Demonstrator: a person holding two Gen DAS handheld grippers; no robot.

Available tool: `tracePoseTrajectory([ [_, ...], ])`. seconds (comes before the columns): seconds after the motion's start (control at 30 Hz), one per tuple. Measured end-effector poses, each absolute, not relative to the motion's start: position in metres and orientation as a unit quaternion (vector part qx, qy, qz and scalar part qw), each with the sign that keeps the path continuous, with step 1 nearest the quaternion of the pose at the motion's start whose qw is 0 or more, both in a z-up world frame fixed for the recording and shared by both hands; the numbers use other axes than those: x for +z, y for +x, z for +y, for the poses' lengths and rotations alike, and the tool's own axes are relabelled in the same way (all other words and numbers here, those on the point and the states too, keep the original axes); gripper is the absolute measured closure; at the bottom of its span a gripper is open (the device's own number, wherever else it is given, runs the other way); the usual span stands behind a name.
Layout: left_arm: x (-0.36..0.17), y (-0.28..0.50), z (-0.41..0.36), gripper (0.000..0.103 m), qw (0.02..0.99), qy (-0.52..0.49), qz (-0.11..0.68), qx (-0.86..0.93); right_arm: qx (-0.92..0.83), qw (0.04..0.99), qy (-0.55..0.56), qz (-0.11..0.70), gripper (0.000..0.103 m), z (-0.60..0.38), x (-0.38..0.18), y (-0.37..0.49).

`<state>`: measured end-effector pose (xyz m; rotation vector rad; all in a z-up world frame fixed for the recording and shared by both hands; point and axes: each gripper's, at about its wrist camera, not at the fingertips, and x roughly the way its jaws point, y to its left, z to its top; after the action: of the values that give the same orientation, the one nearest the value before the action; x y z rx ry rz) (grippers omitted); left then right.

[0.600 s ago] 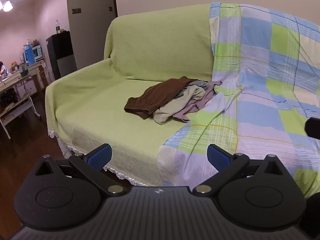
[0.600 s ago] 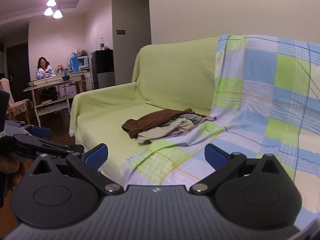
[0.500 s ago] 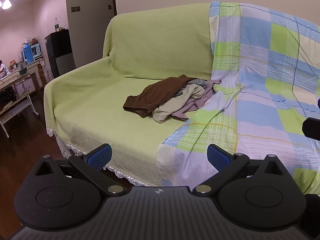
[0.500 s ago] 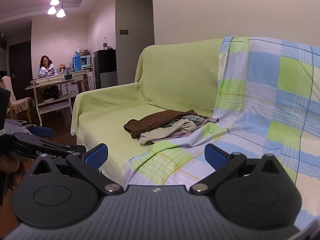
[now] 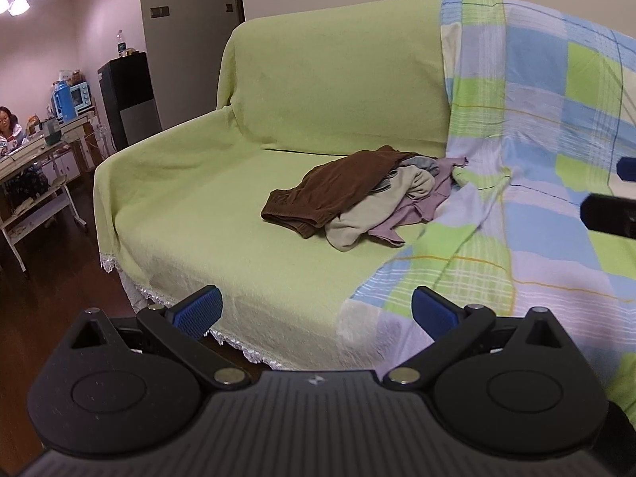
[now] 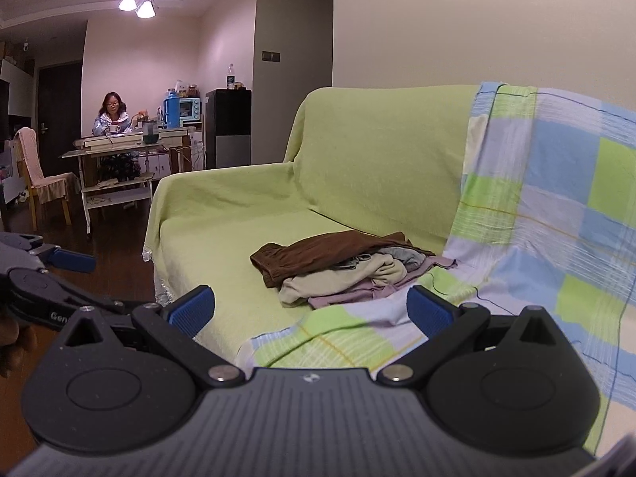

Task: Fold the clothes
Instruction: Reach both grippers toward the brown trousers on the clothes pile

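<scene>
Sofa (image 5: 246, 214) nearer; both tongs (image 5: 316, 312) (image 6: 310, 310) agape.

I see a loose, unfolded heap of clothes (image 5: 357, 198) on the seat of the sofa draped in a light green cover (image 5: 222, 214). A crumpled brown garment (image 5: 334, 187) lies on top toward the left, a beige one (image 5: 381, 206) spills out beneath it, a mauve piece (image 5: 421, 202) sits at the right, touching the checked blue-and-green sheet (image 5: 516, 183), and a grey bit (image 6: 401, 256) pokes out behind.

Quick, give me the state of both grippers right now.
Left gripper: open, holding nothing.
Right gripper: open, holding nothing.
</scene>
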<state>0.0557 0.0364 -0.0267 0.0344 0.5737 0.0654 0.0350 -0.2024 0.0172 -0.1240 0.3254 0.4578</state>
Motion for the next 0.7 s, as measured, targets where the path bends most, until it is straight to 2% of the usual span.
tracePoseTrajectory([
  [0.13,-0.037,0.086,0.047,0.001,0.956,0.014,0.291,0.038,0.256,0.949,-0.082,0.162,0.001,-0.191,0.012,0.069],
  [0.27,-0.050,0.116,0.056,0.001,0.953,0.007,0.298,0.048,0.288,0.935,-0.148,0.147,0.001,-0.172,0.004,0.106],
  [0.43,-0.086,0.158,0.069,0.001,0.949,-0.037,0.305,0.065,0.317,0.914,-0.212,0.135,0.006,-0.148,-0.011,0.161],
  [0.53,-0.106,0.187,0.085,0.001,0.942,-0.077,0.321,0.052,0.333,0.893,-0.269,0.140,0.012,-0.124,-0.028,0.202],
  [0.57,-0.111,0.196,0.089,0.001,0.941,-0.085,0.322,0.051,0.338,0.886,-0.284,0.142,0.018,-0.117,-0.032,0.212],
  [0.63,-0.120,0.209,0.098,0.001,0.940,-0.096,0.324,0.052,0.349,0.872,-0.310,0.146,0.020,-0.103,-0.041,0.234],
  [0.7,-0.127,0.213,0.103,0.001,0.940,-0.092,0.323,0.058,0.361,0.855,-0.342,0.147,0.032,-0.085,-0.056,0.255],
])
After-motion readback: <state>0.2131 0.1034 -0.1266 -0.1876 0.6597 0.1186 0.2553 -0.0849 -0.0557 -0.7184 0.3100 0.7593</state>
